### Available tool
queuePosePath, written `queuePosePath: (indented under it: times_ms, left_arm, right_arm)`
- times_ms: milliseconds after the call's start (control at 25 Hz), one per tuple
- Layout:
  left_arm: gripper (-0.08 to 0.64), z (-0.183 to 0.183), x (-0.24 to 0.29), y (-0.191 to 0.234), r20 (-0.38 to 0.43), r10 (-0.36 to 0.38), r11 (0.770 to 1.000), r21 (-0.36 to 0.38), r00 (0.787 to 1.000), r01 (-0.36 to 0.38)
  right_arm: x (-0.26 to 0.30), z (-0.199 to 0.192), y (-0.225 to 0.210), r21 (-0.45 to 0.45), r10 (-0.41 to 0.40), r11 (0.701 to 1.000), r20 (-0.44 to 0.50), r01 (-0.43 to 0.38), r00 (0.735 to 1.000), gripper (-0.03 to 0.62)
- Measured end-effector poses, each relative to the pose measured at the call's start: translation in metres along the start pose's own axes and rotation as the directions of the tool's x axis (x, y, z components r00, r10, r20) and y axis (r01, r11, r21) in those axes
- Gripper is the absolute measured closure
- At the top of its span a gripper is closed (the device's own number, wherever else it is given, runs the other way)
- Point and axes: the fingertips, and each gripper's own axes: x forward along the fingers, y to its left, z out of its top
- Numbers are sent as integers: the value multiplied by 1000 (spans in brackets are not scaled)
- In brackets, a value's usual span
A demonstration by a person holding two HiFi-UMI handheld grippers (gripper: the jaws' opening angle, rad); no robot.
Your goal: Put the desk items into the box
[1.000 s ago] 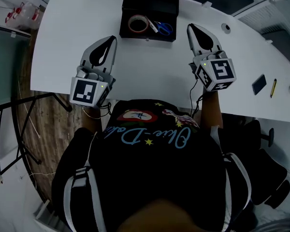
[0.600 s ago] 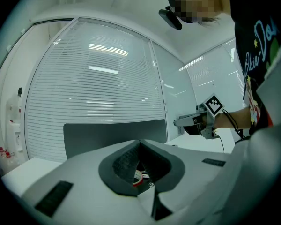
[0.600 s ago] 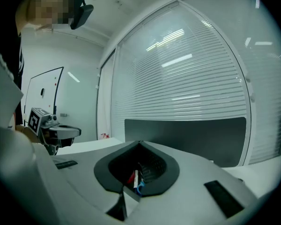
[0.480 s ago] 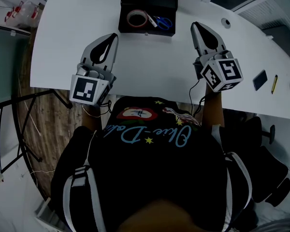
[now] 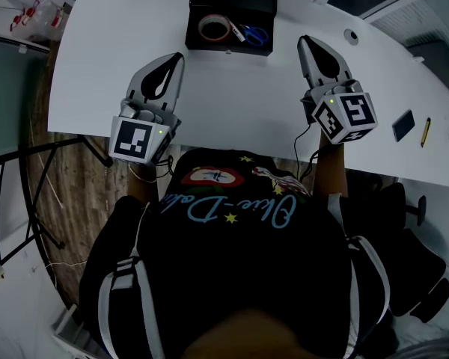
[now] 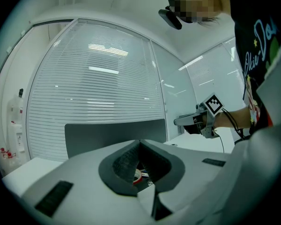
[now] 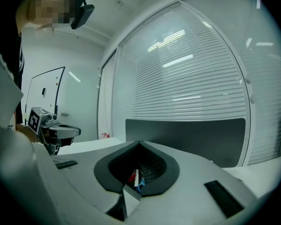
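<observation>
Left end of the bench (image 5: 90, 88) is bare, edge well clear of the work.

Left hand-held gripper (image 5: 178, 57): clenched, tips meeting, nothing in it. It sits near the box's front-left corner, not touching it.

Box (image 5: 226, 50): open at the far middle of the bench. Tape roll (image 5: 213, 28) and scissors (image 5: 253, 37) are already inside, side by side.

Right hand-held gripper (image 5: 302, 40): also clenched and empty, just right of the box.

Left to do, by my read: a dark flat item (image 5: 402, 126) and a yellow pen (image 5: 423, 134) lie at the right end, well apart from the box.

Room: wide bare bench between the grippers and in front of the box. The two leftovers sit near the bench's right edge, so approach from the outside and don't nudge them off.
</observation>
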Motion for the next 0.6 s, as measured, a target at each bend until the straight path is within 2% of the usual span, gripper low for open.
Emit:
queuePosePath:
  times_ms: [600]
  left_arm:
    - [563, -4, 1, -12, -1, -14, 1000, -8, 1000, 14]
  right_arm:
    - [-7, 7, 3, -8, 19, 1000, 21, -19, 1000, 594]
